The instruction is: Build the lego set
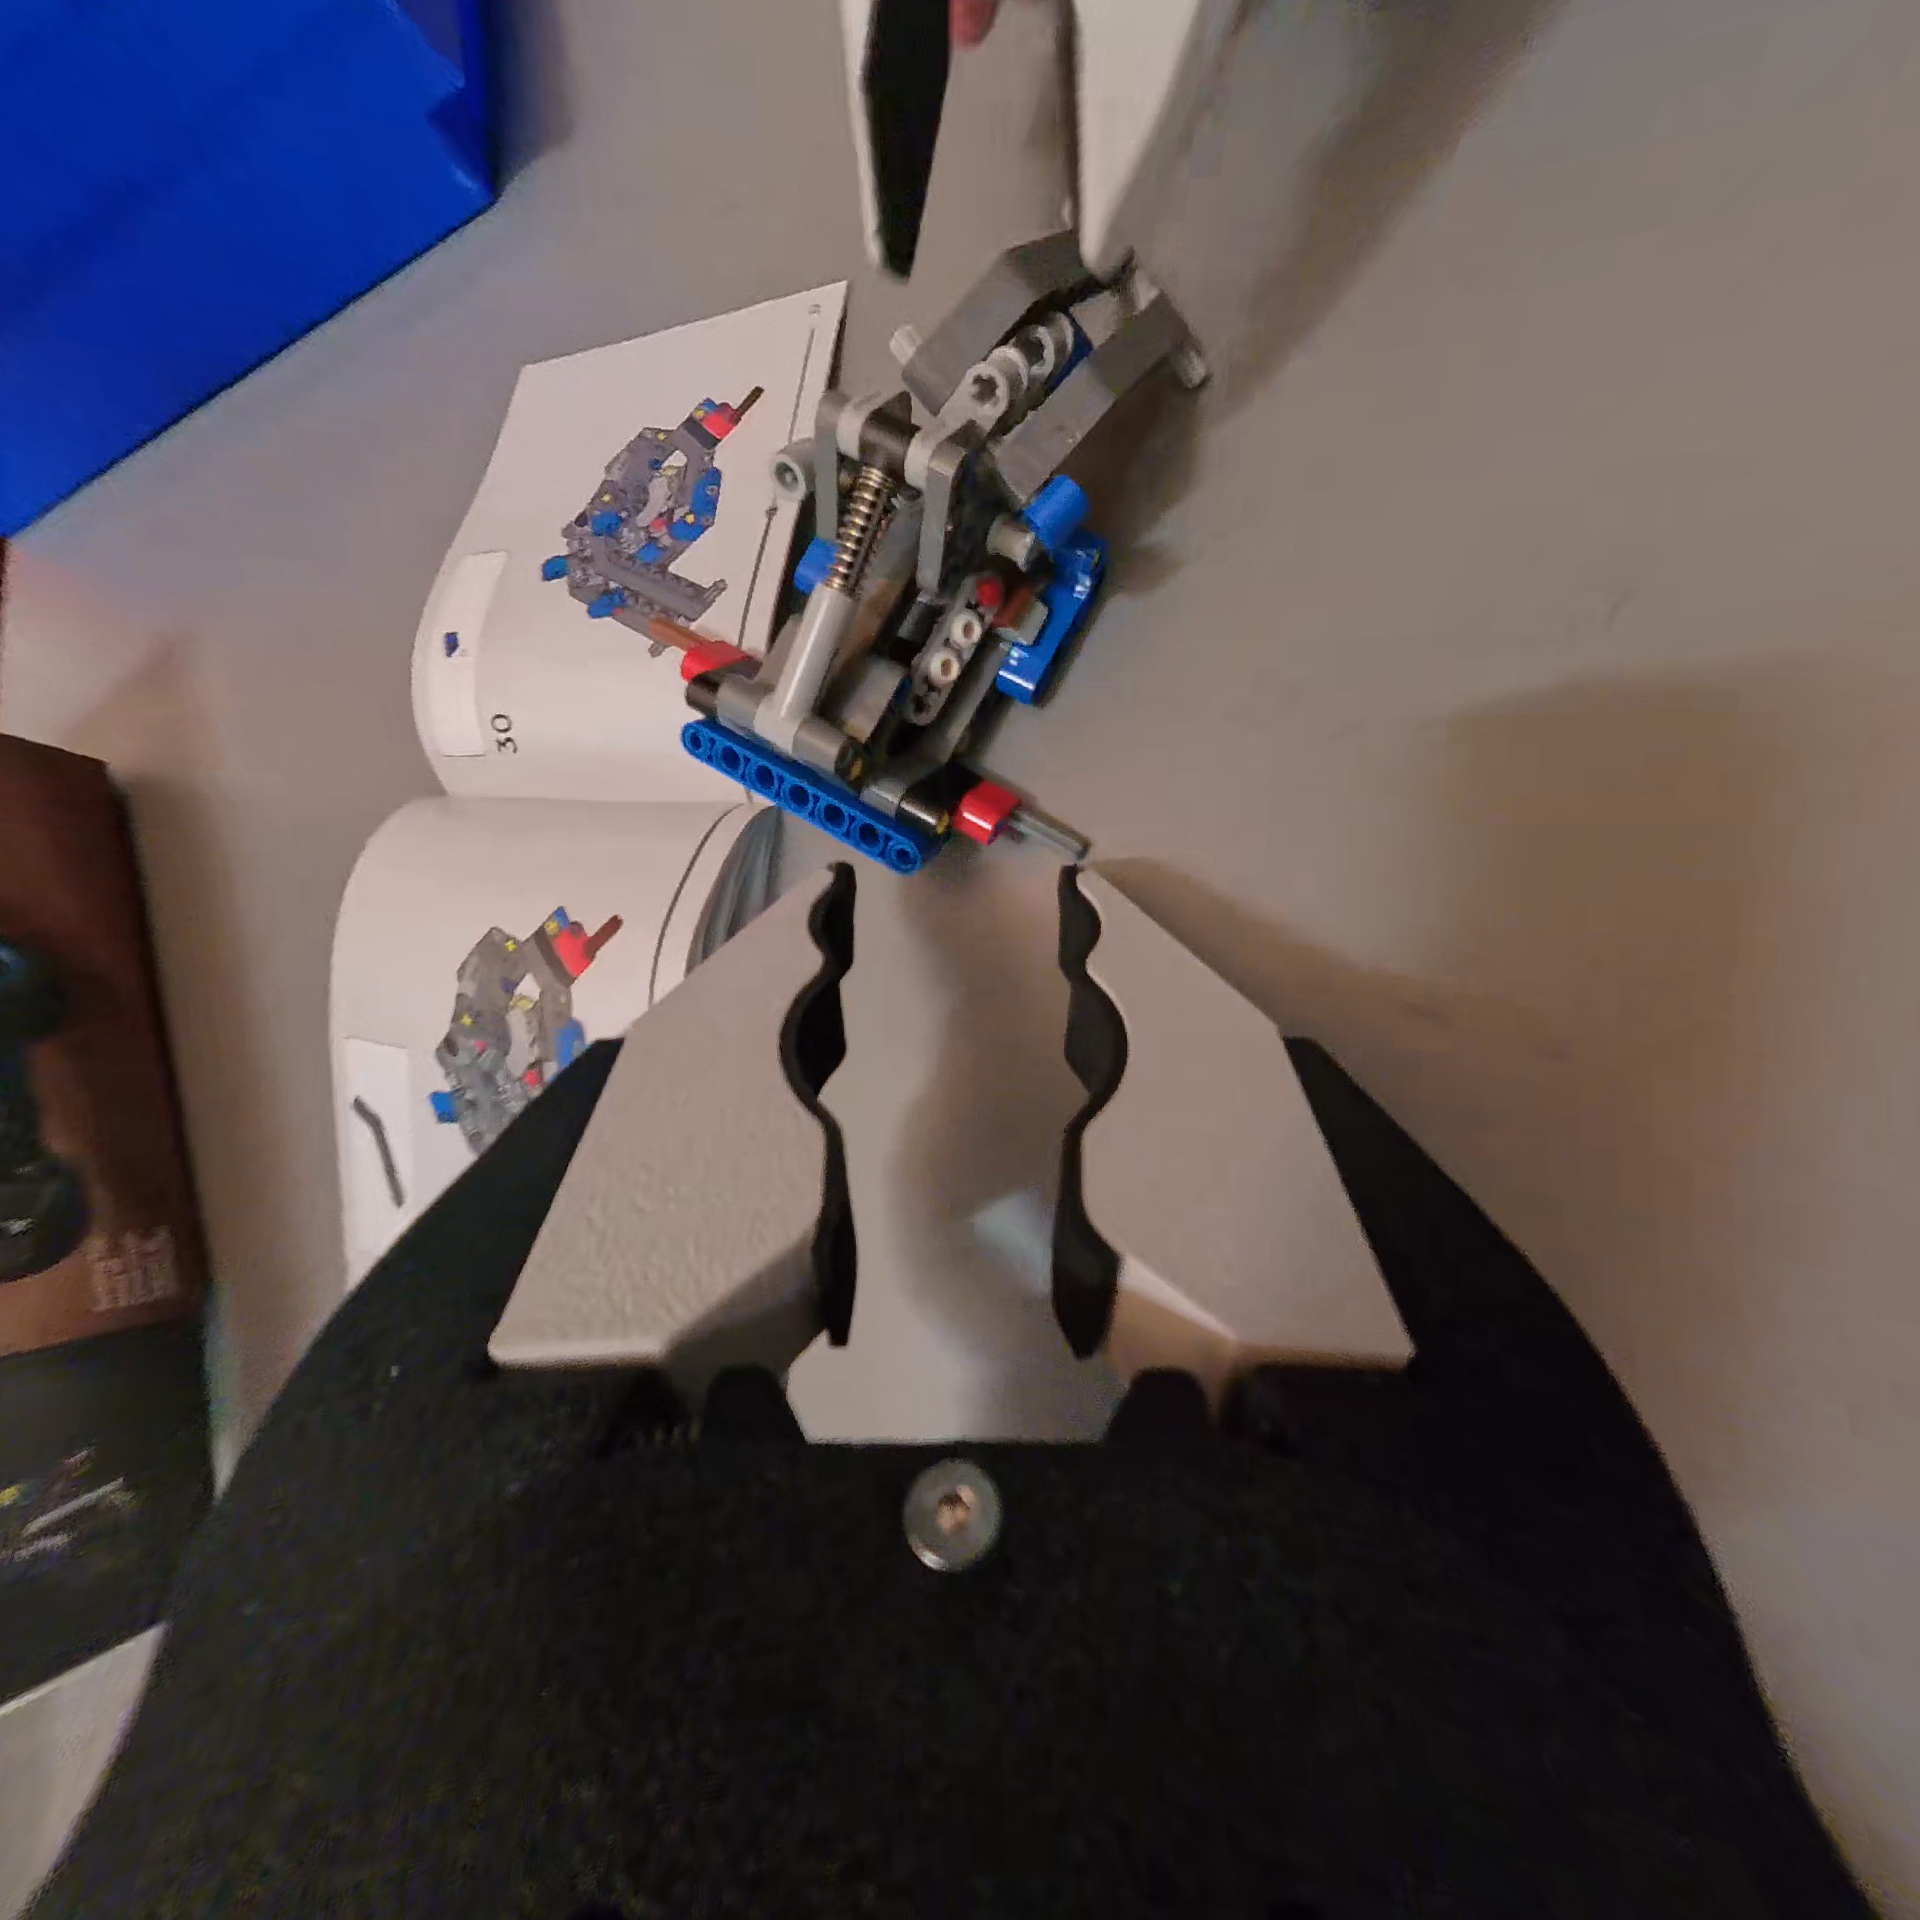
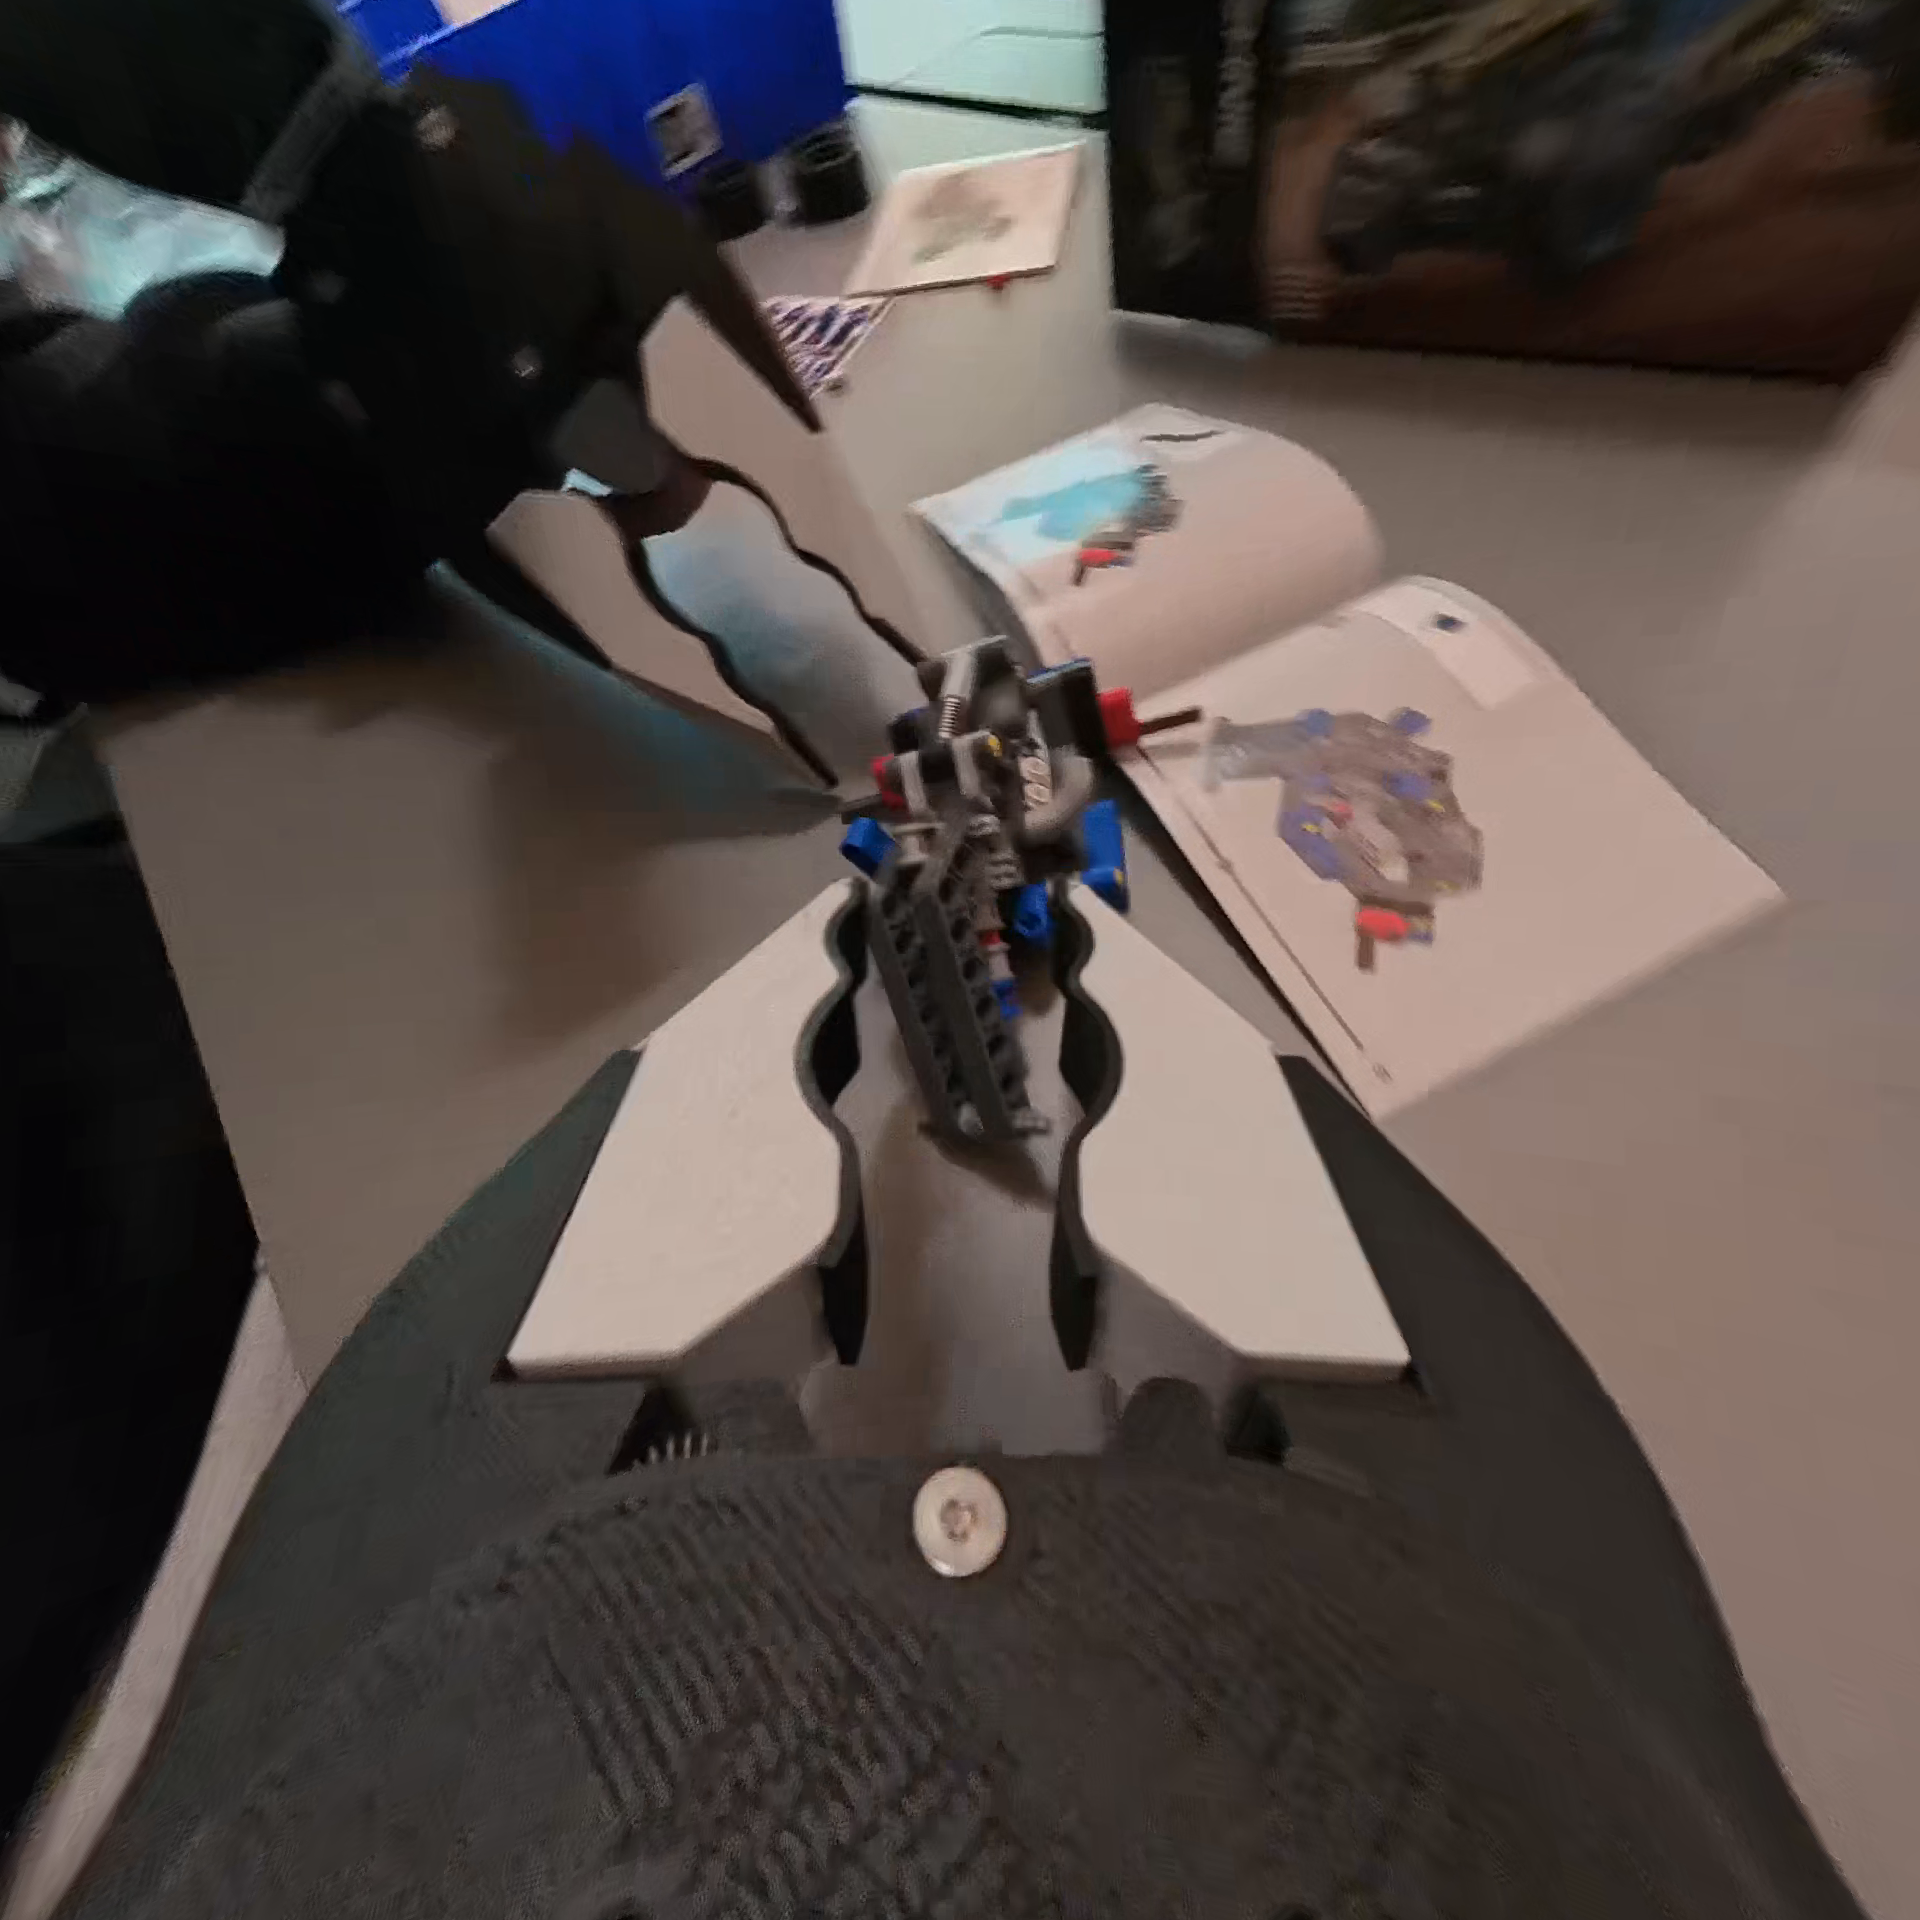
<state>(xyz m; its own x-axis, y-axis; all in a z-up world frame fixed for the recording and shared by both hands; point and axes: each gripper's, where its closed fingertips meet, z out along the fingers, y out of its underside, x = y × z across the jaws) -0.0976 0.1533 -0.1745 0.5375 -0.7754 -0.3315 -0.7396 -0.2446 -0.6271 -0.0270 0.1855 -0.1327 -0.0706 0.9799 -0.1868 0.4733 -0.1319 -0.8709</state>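
In the left wrist view, the left claw has its two fingers apart with only bare desk between them. Just in front of its tips stands a small toy model made of grey, blue and red building pieces. The model's thin grey pin almost meets the tip of one finger. An open booklet with pictures of the model lies beside the model. A blue box and a brown box are farther off. The right claw comes in from the far side, and one of its white fingers stands clear of the model. In the right wrist view, which is blurry, the right claw is apart too. The model's long grey bar sits between its fingers, with space showing on both sides lower down. The left claw shows near the model's other end.
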